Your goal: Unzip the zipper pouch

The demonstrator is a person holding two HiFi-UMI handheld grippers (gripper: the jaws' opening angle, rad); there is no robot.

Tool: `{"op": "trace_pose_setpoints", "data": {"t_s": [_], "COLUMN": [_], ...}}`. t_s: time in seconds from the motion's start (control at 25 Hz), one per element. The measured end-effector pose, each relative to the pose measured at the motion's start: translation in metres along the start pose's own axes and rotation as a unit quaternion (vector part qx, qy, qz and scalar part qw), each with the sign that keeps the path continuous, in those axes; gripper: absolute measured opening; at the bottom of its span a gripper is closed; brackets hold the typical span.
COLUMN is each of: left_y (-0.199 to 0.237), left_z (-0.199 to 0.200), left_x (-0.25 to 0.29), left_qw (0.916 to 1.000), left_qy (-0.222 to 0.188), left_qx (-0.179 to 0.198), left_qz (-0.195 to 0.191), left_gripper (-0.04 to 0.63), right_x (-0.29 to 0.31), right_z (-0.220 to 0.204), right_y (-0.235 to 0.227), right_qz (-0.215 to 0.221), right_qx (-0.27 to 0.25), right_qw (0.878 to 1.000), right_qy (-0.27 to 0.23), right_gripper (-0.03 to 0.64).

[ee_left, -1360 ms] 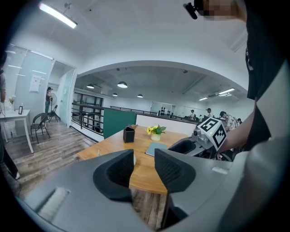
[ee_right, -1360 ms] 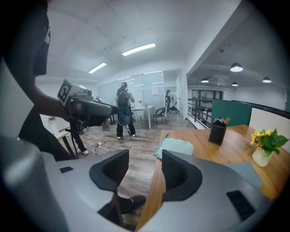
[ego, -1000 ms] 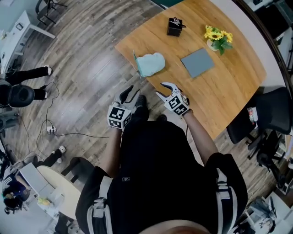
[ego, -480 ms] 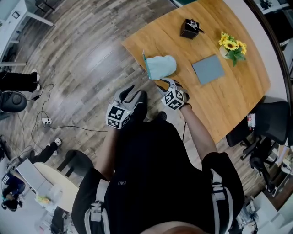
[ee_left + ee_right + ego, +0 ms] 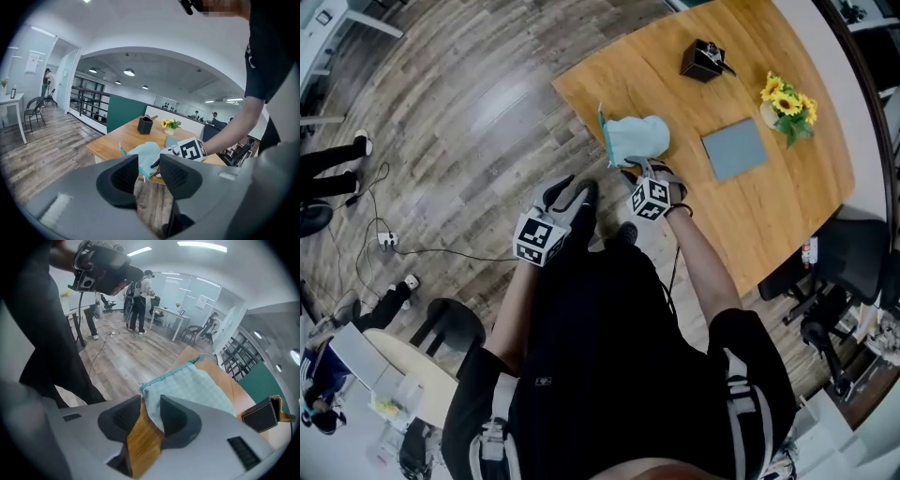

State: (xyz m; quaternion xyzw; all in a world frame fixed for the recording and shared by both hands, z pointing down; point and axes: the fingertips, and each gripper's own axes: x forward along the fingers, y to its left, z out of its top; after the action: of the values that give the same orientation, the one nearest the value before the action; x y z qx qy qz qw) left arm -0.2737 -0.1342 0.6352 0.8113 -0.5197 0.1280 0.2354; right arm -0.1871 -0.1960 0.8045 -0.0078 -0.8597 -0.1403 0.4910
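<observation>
A light teal zipper pouch (image 5: 639,139) lies near the corner of the wooden table (image 5: 741,225), its zipped edge facing the floor side. My right gripper (image 5: 639,170) is at the pouch's near edge. In the right gripper view the pouch (image 5: 197,385) has a corner reaching in between the jaws of the right gripper (image 5: 151,411), which are closing; bare wood still shows in the gap. My left gripper (image 5: 570,194) hangs over the floor short of the table, open, with nothing between the jaws of the left gripper (image 5: 149,171). It looks towards the pouch (image 5: 143,153).
On the table behind the pouch are a black pen holder (image 5: 703,61), a small pot of yellow flowers (image 5: 787,98) and a grey notebook (image 5: 734,150). A black office chair (image 5: 853,262) stands at the table's right. A cable (image 5: 422,248) runs across the floor at left.
My right gripper has moved forward from the table's edge up to the pouch, and its jaws have narrowed. The left gripper has stayed in about the same place.
</observation>
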Motion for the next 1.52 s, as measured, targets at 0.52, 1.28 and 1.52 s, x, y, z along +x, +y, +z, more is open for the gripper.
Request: {"op": "trace_pose_setpoints", "data": {"t_s": [0.52, 1.28, 1.52], "left_y": [0.005, -0.034, -0.051], "left_z": [0.001, 0.016, 0.024], "left_x": [0.016, 0.042, 0.041], "left_qw": [0.9998, 0.9971, 0.9955], "left_qy": [0.007, 0.017, 0.017], "left_qx": [-0.006, 0.037, 0.059], "left_qz": [-0.018, -0.064, -0.072], "left_gripper": [0.141, 0.132, 0.13], "right_x": [0.021, -0.056, -0.082], "right_z": [0.003, 0.039, 0.041], "right_y": [-0.004, -0.038, -0.038], "right_qz": [0.028, -0.031, -0.051], "right_qx": [0.013, 0.06, 0.068], "right_qw": [0.999, 0.995, 0.993], "right_qy": [0.011, -0.067, -0.082], "right_gripper": [0.014, 0.011, 0.011]}}
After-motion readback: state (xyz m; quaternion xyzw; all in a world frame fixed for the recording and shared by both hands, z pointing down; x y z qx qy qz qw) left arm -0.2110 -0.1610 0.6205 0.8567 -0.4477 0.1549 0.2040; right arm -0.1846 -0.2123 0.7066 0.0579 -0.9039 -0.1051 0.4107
